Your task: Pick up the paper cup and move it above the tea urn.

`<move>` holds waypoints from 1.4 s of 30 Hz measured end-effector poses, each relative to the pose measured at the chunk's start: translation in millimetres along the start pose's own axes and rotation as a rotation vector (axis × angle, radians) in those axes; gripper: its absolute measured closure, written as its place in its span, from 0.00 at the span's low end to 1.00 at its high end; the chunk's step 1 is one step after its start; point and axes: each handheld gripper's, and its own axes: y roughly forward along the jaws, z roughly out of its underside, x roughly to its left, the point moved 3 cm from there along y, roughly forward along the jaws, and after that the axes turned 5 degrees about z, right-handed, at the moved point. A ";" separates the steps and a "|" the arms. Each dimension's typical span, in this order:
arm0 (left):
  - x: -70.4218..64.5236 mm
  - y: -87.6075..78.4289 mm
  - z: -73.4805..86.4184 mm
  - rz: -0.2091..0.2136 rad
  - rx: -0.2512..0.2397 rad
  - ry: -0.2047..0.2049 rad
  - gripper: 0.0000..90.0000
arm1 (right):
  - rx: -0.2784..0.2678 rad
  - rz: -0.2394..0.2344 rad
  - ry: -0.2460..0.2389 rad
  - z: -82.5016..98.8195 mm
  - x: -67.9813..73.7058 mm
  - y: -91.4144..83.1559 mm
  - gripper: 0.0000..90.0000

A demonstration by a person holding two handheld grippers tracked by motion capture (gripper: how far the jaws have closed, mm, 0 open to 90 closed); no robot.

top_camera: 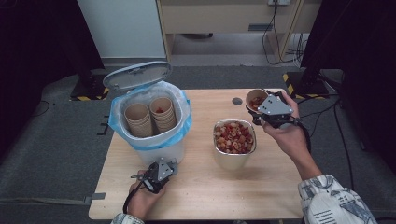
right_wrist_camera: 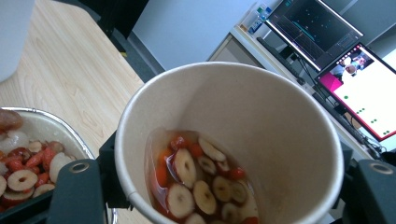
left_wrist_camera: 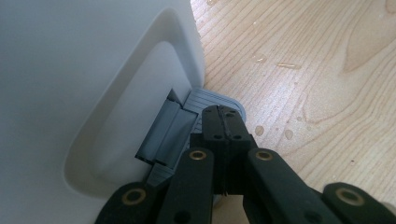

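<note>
A white pedal bin (top_camera: 159, 151) with a blue liner (top_camera: 187, 116) stands at the table's left, its grey lid (top_camera: 137, 74) raised. Two stacks of paper cups (top_camera: 138, 119) sit inside. My left gripper (top_camera: 169, 164) is at the bin's base, shut, its tips (left_wrist_camera: 225, 116) resting on the grey pedal (left_wrist_camera: 205, 99). My right gripper (top_camera: 261, 109) is shut on a paper cup (top_camera: 254, 98), tilted, up and right of a metal bowl (top_camera: 231, 159) full of dried fruit. The cup (right_wrist_camera: 261, 107) holds sliced jujube and red berries in liquid, between black fingers (right_wrist_camera: 77, 189).
Droplets (left_wrist_camera: 280, 65) lie on the wooden table beside the pedal. A dark round hole (top_camera: 237, 101) marks the table behind the bowl. Monitors (right_wrist_camera: 369, 88) stand on a desk beyond. Cables and striped stand feet (top_camera: 289, 84) lie on the floor past the far edge.
</note>
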 end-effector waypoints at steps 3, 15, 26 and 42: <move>0.1 0.0 0.0 0.001 0.000 -0.001 1.00 | 0.007 0.007 -0.015 0.7 0.4 0.5 0.32; 0.1 0.0 0.0 0.001 0.000 -0.001 1.00 | 0.026 0.020 -0.152 1.3 5.0 -1.1 0.32; 0.1 0.0 0.0 0.001 0.000 -0.001 1.00 | 0.027 0.021 -0.192 0.4 3.0 -1.2 0.32; 0.2 0.0 0.0 0.002 -0.001 -0.001 1.00 | 0.024 0.019 -0.239 -5.4 4.3 -0.4 0.32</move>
